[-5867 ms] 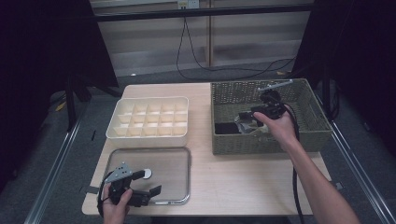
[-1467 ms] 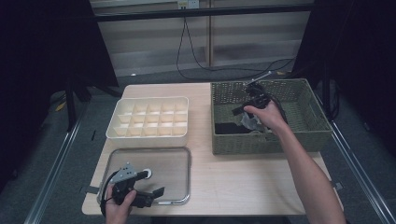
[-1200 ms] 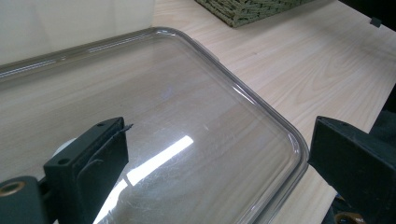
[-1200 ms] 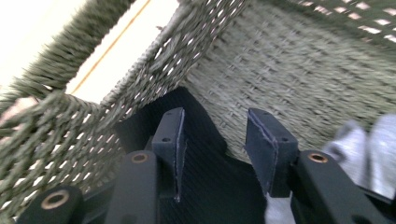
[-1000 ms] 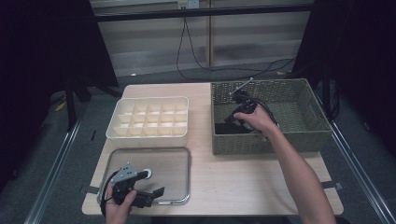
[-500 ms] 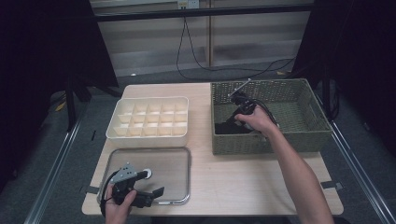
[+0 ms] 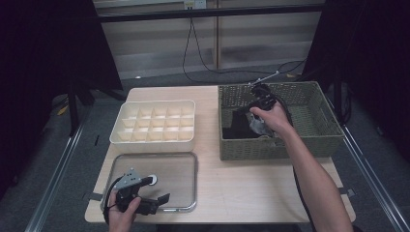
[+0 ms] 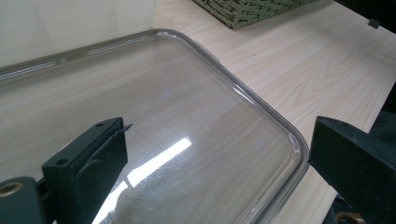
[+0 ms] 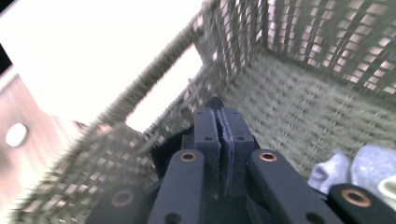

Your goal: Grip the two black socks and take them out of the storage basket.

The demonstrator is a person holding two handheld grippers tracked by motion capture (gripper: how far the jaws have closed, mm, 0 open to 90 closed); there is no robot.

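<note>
Wicker green basket (image 7: pixel 319 137) at two o'clock: right gripper (image 9: pixel 222 116) clamped on dark cloth (image 7: pixel 240 125).
Compartmented cream tray (image 7: pixel 153 123) unfilled; left gripper (image 7: pixel 153 202) apart over clear plastic lid (image 8: pixel 187 140).

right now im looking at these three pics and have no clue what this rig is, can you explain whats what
No robot here: a person holds a two-jaw claw in each hand. The high view looks down on the wooden table from above the person's side. The other two views come from cameras riding on each claw.

On the table sit a cream compartment box, a clear plastic lid and a wicker basket holding dark cloth and grey socks.

The left claw stands open over the lid, holding nothing. The right claw is inside the basket; its jaws have just been closing and are pressed together. Whether cloth is pinched between them, I cannot tell.
</note>
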